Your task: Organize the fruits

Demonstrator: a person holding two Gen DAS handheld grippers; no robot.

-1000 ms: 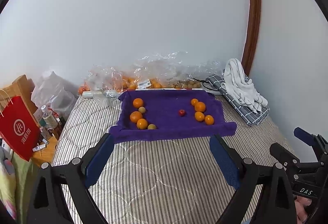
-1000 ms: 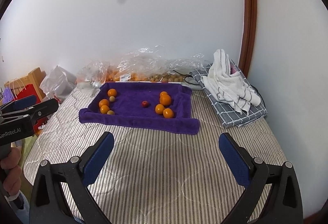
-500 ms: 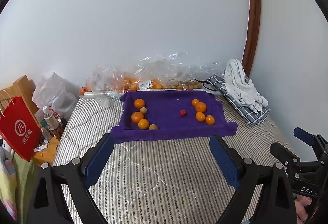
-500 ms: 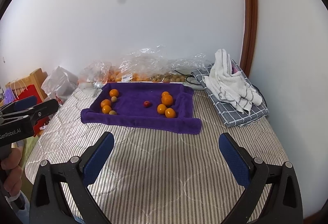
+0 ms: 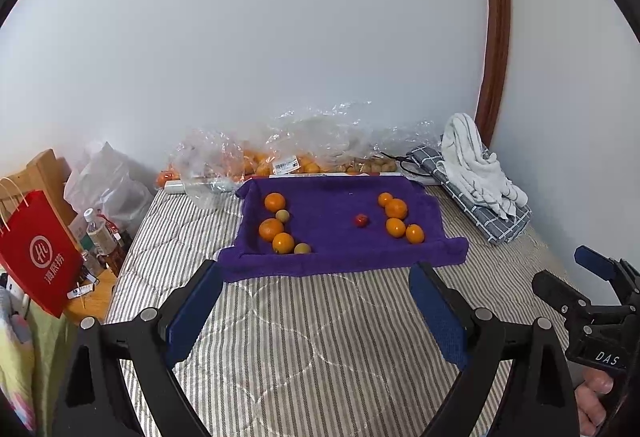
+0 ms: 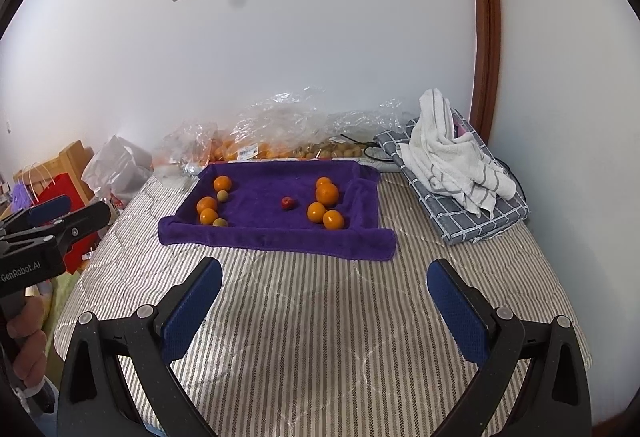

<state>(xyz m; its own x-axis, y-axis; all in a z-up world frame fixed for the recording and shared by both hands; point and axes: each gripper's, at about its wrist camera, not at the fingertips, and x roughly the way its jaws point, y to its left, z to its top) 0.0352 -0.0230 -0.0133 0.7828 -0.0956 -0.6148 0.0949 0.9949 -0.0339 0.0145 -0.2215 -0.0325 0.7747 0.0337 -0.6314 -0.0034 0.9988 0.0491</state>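
A purple towel lies on the striped mattress with its edges folded up. On its left side sit three oranges and two small greenish fruits. On its right side sit several oranges. A small red fruit lies in the middle. My left gripper is open and empty, well short of the towel. My right gripper is open and empty, also short of the towel.
Clear plastic bags of oranges and small brown fruits line the wall behind the towel. A white striped towel on a grey checked cloth lies at the right. A red paper bag and bottles stand off the mattress at the left.
Both grippers have drawn back and up slightly, so the towel looks a little smaller and farther. Both stay open. The fruits have not moved.
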